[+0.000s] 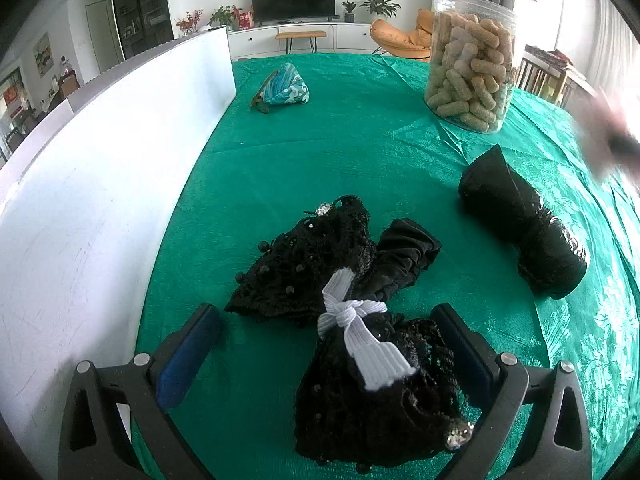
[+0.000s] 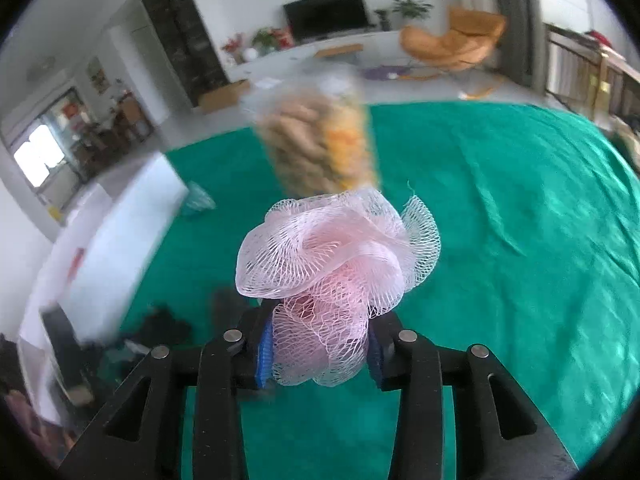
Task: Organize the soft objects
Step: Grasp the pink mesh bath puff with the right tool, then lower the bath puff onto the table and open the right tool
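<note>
In the left wrist view my left gripper (image 1: 328, 344) is open, its blue-padded fingers either side of a black lace bundle (image 1: 360, 392) tied with a white elastic band (image 1: 352, 320). A black folded cloth (image 1: 404, 256) lies just behind it and a black rolled bundle (image 1: 524, 232) lies to the right. A teal patterned pouch (image 1: 286, 88) sits far back. In the right wrist view my right gripper (image 2: 320, 352) is shut on a pink mesh bath pouf (image 2: 332, 256), held above the green tablecloth (image 2: 500, 240).
A clear jar of tan pellets (image 1: 470, 64) stands at the back right; it also shows blurred in the right wrist view (image 2: 316, 140). A white board (image 1: 100, 184) walls the table's left side. The green cloth (image 1: 320, 160) covers the table.
</note>
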Demonstrator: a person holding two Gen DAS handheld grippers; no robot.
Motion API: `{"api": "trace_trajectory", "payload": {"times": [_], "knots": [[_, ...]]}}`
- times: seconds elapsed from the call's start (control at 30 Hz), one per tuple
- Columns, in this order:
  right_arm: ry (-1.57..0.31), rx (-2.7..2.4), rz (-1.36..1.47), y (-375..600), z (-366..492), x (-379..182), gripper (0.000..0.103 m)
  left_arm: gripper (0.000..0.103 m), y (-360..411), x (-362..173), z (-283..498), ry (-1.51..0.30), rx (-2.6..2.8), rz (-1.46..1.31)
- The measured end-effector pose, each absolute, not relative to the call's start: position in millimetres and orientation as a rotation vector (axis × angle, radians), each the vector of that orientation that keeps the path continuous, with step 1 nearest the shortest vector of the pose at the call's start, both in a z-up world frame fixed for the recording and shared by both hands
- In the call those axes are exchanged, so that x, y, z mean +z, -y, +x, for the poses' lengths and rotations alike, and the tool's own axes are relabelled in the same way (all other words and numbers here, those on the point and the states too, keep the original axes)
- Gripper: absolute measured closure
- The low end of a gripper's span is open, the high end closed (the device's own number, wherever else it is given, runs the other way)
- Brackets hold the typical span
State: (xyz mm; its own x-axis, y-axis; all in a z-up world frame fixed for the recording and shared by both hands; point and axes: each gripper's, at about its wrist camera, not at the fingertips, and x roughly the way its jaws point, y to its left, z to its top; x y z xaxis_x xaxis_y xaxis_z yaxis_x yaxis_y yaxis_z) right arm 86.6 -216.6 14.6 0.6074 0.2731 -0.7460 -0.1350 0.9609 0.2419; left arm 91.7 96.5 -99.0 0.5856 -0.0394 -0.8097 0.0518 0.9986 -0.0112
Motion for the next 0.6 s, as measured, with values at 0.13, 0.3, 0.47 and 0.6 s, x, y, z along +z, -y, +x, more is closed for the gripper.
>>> {"api": "trace_trajectory", "payload": {"times": [0.13, 0.3, 0.47, 0.6], "knots": [[-0.971, 0.174, 0.235, 252.2, 48.6, -31.4, 0.035, 0.000, -96.6, -99.0, 91.8, -0.944, -0.053, 0.014], [-0.969, 0.096, 0.268, 267.0, 25.4, -47.1, 0.033, 0.000, -96.9, -98.9, 91.7, -0.944, -0.053, 0.014], [-0.937, 0.011, 0.066, 242.3, 10.0, -51.3, 0.028, 0.000, -96.8, -98.9, 91.7, -0.944, -0.053, 0.014], [-0.910, -0.042, -0.040, 235.3, 6.8, -48.0, 0.025, 0.000, -96.7, -98.9, 91.7, -0.944, -0.053, 0.014]]}}
